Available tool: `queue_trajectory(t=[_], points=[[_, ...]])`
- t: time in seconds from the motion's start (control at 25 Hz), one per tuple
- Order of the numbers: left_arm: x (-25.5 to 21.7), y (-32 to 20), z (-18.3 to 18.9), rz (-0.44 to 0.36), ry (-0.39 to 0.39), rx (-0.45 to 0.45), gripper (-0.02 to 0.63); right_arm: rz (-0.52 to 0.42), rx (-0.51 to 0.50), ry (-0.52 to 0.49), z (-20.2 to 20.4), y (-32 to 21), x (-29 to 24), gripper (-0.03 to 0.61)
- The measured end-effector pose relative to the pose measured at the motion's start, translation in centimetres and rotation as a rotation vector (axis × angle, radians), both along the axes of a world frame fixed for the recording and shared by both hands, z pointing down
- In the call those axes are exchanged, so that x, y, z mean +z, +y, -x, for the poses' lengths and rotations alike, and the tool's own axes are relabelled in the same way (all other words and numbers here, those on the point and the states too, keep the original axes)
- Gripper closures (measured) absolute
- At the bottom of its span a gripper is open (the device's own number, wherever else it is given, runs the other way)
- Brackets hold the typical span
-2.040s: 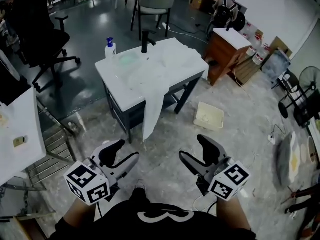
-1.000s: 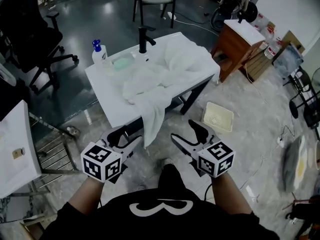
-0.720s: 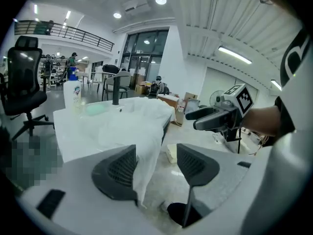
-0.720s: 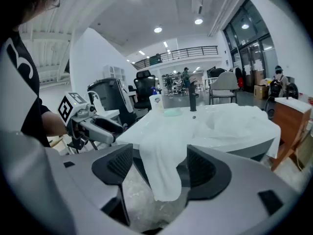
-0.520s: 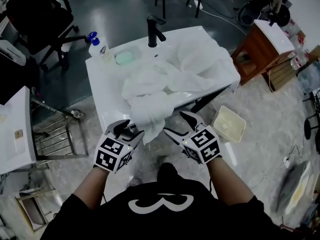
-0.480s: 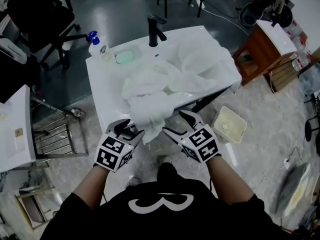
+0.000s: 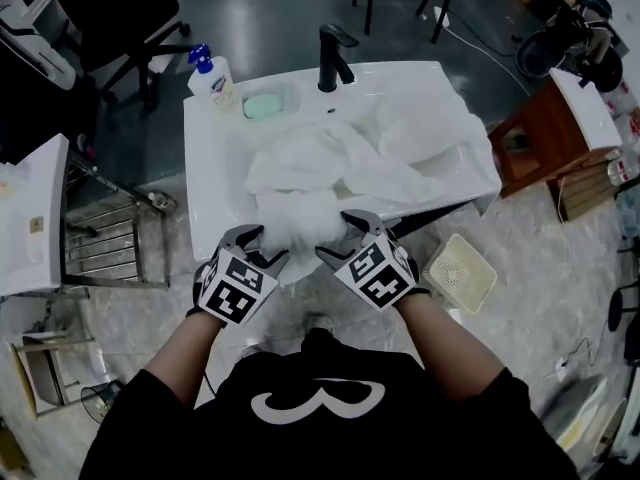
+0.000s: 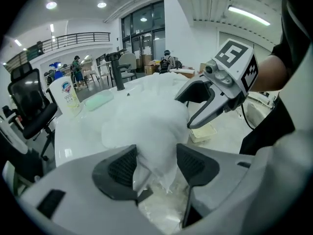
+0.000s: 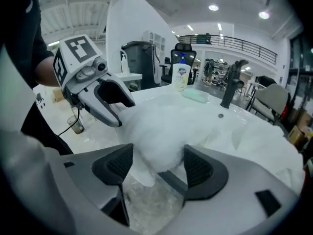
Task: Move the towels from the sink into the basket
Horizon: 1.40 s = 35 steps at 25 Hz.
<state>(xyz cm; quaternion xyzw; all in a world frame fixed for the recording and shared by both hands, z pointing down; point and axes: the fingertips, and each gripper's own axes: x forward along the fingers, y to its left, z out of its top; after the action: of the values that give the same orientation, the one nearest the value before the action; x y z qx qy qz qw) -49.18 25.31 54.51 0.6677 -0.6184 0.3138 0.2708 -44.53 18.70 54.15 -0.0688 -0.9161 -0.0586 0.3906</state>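
Observation:
White towels [image 7: 335,173] lie heaped in the white sink [image 7: 215,183], and one fold hangs over its front edge. My left gripper [image 7: 262,248] is open at the left of that fold. My right gripper [image 7: 338,238] is open at its right. In the left gripper view the towel [image 8: 146,124] fills the gap between the left gripper [image 8: 155,165] jaws, with the right gripper [image 8: 208,104] beyond. The right gripper view shows the towel [image 9: 161,131] between the right gripper [image 9: 156,165] jaws. The cream basket [image 7: 460,271] sits on the floor to the right.
A black faucet [image 7: 333,53], a soap bottle [image 7: 212,78] and a green soap bar [image 7: 262,105] stand at the sink's back. A wooden cabinet [image 7: 560,128] is at the right, a metal rack [image 7: 100,243] and a white table [image 7: 30,218] at the left.
The person has stepped up to the sink. Both grippers moved forward from floor level to the towel fold at the front edge, and their jaws now flank it.

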Motion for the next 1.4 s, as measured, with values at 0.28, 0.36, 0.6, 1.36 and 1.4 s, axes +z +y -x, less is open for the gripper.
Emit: queue_trajectory(t=[0.28,0.36,0.6,1.36,1.4], points=[[0.5,-0.3,0.5,0.04,-0.075,-0.013,0.382,-0.136,-0.131,0.052,0.2,-0.3,0.4,0.304],[0.4,-0.2,0.4,0.043,-0.072,-0.004,0.387,-0.152,-0.143,0.057,0.3,-0.4,0.3,0.341],[0.2,-0.5,0.1,0.024,-0.026,0.003,0.437,-0.18,-0.174,0.056,0.6,0.0,0.1,0.417],[-8.6,1.8,0.6,-0.117,0.23,-0.049,0.549,0.075,0.133,-0.13,0.4,2.1,-9.2,0.517],[-9.6,1.9,0.6,-0.128,0.226,-0.042,0.549,0.072,0.145,-0.147,0.4,2.1,-10.2,0.517]])
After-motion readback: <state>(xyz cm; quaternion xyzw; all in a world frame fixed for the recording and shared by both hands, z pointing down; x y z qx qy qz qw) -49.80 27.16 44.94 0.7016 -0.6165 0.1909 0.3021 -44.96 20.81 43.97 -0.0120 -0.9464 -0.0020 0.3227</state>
